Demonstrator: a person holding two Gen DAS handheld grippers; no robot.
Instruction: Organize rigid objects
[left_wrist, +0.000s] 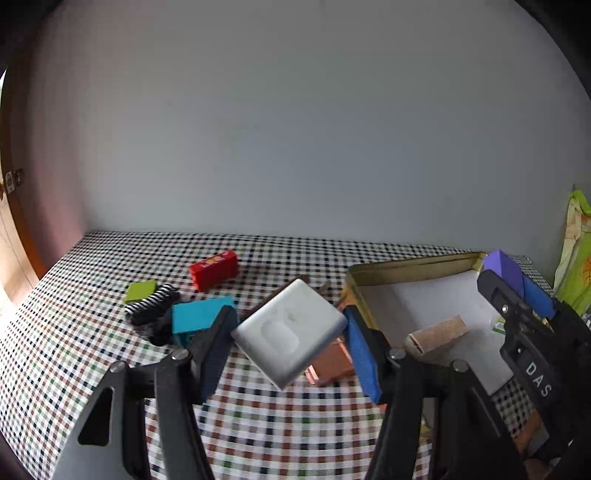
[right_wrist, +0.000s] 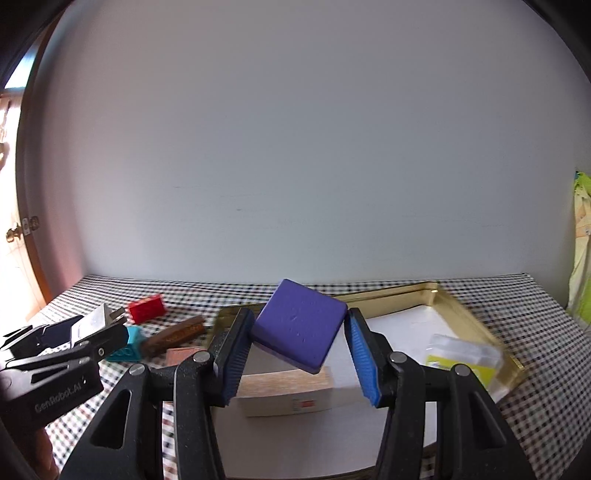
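My left gripper (left_wrist: 290, 334) is shut on a flat silver square case (left_wrist: 291, 332), held tilted above the checked tablecloth, left of the gold tray (left_wrist: 413, 267). My right gripper (right_wrist: 299, 336) is shut on a purple square block (right_wrist: 299, 328), lifted over the gold tray (right_wrist: 476, 325). In the left wrist view the right gripper (left_wrist: 517, 295) with its purple block (left_wrist: 502, 267) hangs over the tray's right side. A beige box (right_wrist: 284, 391) lies in the tray under the purple block. The left gripper (right_wrist: 96, 328) with the silver case (right_wrist: 92, 321) shows at the left.
On the cloth lie a red brick (left_wrist: 214, 273), a green tile (left_wrist: 140, 291), a striped black-and-white piece (left_wrist: 151, 306), a teal block (left_wrist: 199, 317), a pink flat piece (left_wrist: 332, 367) and a brown bar (right_wrist: 173, 336). A clear packet with a yellow label (right_wrist: 461, 362) sits in the tray. A wall stands behind.
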